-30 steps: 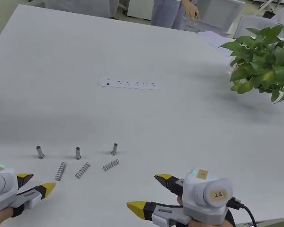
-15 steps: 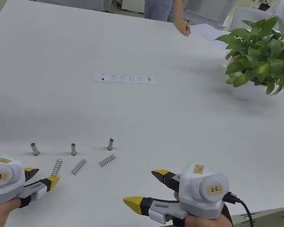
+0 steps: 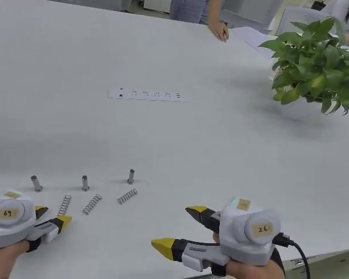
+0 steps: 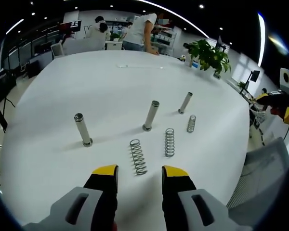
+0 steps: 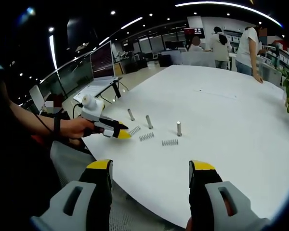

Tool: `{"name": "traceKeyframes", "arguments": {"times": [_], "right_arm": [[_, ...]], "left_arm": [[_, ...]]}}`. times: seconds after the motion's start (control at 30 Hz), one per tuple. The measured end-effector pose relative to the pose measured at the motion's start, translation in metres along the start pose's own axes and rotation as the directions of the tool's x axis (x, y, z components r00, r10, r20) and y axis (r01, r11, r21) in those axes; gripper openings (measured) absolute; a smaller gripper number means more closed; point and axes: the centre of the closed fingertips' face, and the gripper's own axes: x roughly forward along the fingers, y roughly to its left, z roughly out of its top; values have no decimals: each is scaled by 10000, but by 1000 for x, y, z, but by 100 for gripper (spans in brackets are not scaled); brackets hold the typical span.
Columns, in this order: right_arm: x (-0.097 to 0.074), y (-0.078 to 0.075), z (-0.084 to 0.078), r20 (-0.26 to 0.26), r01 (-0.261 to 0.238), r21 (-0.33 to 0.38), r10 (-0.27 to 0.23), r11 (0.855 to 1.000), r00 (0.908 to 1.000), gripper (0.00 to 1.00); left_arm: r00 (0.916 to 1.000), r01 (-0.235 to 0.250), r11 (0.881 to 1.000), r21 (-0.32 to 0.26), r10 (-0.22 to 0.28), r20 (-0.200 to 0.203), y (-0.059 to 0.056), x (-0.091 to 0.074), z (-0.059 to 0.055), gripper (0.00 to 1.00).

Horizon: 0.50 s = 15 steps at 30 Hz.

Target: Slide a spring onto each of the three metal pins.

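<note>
Three short metal pins (image 3: 36, 183) (image 3: 85, 183) (image 3: 131, 176) stand upright in a row on the white table. A loose spring lies just in front of each: (image 3: 64, 204), (image 3: 92, 204), (image 3: 127, 196). My left gripper (image 3: 53, 215) is open and empty, its tips right before the leftmost spring (image 4: 138, 156). The left gripper view has the pins (image 4: 151, 115) behind the springs. My right gripper (image 3: 177, 228) is open wide and empty, hovering near the table's front edge, to the right of the springs (image 5: 170, 142) and apart from them.
A white power strip (image 3: 144, 94) lies mid-table. A potted green plant (image 3: 314, 64) stands at the far right. A person (image 3: 192, 9) is at the far edge with a hand (image 3: 221, 30) on the table. The table's near edge runs below my right gripper.
The head camera has shifted. My left gripper has edged a little right, closer to the leftmost spring. Pins, springs and the right gripper stay put.
</note>
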Motion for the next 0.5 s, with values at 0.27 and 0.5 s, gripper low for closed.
{"name": "traceKeyframes", "arguments": {"times": [0.27,0.5], "right_arm": [[2,2,0,-17,-29,-41,29,10000,10000,63],[-2,1,-3,-34,54,12,-53,10000,10000,63]], "left_arm": [[9997,-242,9979,606,248,-89,0,8,-1,25],[9944,-860,9709,2235,976,-415,9,13,-4,4]]}}
